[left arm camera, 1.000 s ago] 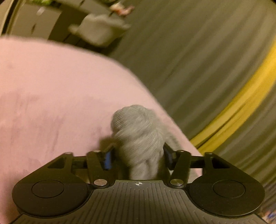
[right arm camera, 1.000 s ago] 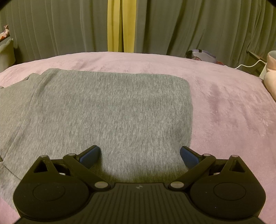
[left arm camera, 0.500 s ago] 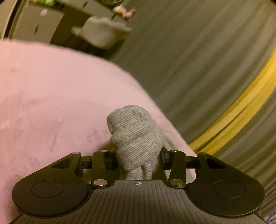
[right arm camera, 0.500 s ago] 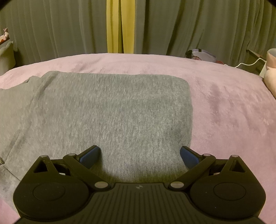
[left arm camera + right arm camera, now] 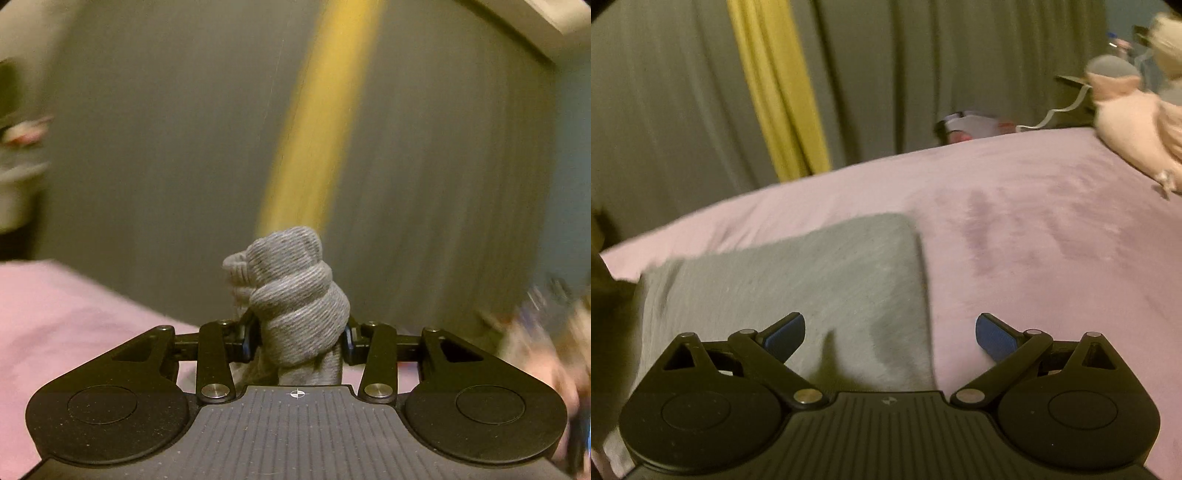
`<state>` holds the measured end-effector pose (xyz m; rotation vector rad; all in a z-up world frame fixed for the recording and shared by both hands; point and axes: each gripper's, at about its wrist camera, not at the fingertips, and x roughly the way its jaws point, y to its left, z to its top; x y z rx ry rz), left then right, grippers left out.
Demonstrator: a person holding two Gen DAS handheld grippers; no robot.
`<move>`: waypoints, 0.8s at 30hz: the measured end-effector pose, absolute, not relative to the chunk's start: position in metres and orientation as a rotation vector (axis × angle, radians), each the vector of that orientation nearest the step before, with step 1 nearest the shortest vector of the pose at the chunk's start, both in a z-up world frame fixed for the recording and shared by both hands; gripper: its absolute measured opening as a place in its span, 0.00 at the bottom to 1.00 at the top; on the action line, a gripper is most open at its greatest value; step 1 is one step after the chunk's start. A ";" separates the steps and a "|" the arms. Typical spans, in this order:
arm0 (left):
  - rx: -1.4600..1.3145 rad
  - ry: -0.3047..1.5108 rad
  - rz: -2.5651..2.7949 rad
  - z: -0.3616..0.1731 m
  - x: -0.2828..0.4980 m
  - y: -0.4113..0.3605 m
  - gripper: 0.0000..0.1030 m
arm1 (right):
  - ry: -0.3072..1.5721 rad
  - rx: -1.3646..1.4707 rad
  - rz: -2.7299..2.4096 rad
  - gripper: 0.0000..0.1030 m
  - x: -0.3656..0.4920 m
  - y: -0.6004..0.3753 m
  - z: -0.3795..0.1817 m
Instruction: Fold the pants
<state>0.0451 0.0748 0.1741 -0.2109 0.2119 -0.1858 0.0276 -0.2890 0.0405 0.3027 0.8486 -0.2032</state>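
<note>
Pants point(image 5: 798, 295) flat on bed point(image 5: 1034, 240) | long axis runs left-right

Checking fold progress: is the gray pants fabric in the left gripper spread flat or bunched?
Bunched: the gray pants fabric sits as a twisted wad between the left gripper pads.

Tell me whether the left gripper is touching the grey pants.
Touching. The left wrist view shows the left gripper with a bunched wad of the grey pants squeezed between its blue pads, jaws opening slightly.

ribbed grey knit pants point(image 5: 295, 295) – plush pink blanket point(image 5: 1034, 229) – matt black plastic gripper housings
</note>
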 end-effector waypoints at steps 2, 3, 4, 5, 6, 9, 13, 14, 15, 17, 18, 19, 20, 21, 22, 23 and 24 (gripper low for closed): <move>-0.087 0.331 -0.283 0.152 0.050 0.016 0.68 | 0.831 0.337 -0.209 0.96 0.023 -0.294 0.042; -0.030 0.416 -0.334 0.137 0.053 -0.007 0.78 | 0.824 0.347 -0.206 0.96 0.022 -0.295 0.044; 0.033 0.499 -0.362 0.120 0.055 -0.028 0.89 | 0.820 0.353 -0.200 0.96 0.021 -0.296 0.044; 0.104 0.596 -0.381 0.104 0.056 -0.045 0.87 | 0.818 0.354 -0.189 0.96 0.019 -0.295 0.045; 0.179 0.713 -0.407 0.086 0.058 -0.059 0.84 | 0.815 0.355 -0.176 0.96 0.018 -0.294 0.046; 0.265 0.767 -0.402 0.071 0.043 -0.054 0.76 | 0.795 0.350 -0.123 0.96 0.015 -0.292 0.050; 0.069 0.684 -0.276 0.107 0.046 0.007 0.96 | 0.763 0.358 -0.006 0.96 0.013 -0.285 0.058; 0.004 0.670 -0.219 0.114 0.047 0.024 0.98 | 0.758 0.361 0.033 0.96 0.013 -0.281 0.059; -0.067 0.660 -0.133 0.117 0.052 0.051 0.99 | 0.760 0.371 0.068 0.96 0.013 -0.277 0.060; -0.155 0.673 0.039 0.112 0.056 0.092 0.99 | 0.792 0.417 0.149 0.96 0.018 -0.271 0.058; -0.191 0.696 0.143 0.105 0.061 0.115 0.99 | 0.813 0.443 0.183 0.96 0.020 -0.269 0.055; -0.220 0.716 0.248 0.097 0.063 0.135 0.99 | 0.844 0.474 0.218 0.96 0.023 -0.266 0.051; -0.243 0.732 0.325 0.089 0.064 0.151 0.99 | 0.876 0.495 0.235 0.96 0.027 -0.265 0.047; -0.294 0.764 0.404 0.082 0.064 0.167 0.99 | 0.914 0.519 0.239 0.96 0.031 -0.264 0.041; -0.391 0.808 0.455 0.075 0.065 0.185 0.99 | 0.956 0.544 0.229 0.96 0.036 -0.265 0.034; -0.465 0.829 0.461 0.071 0.065 0.198 0.97 | 0.991 0.572 0.217 0.96 0.041 -0.268 0.028; -0.514 0.835 0.452 0.069 0.067 0.209 0.97 | 1.009 0.604 0.208 0.96 0.044 -0.271 0.023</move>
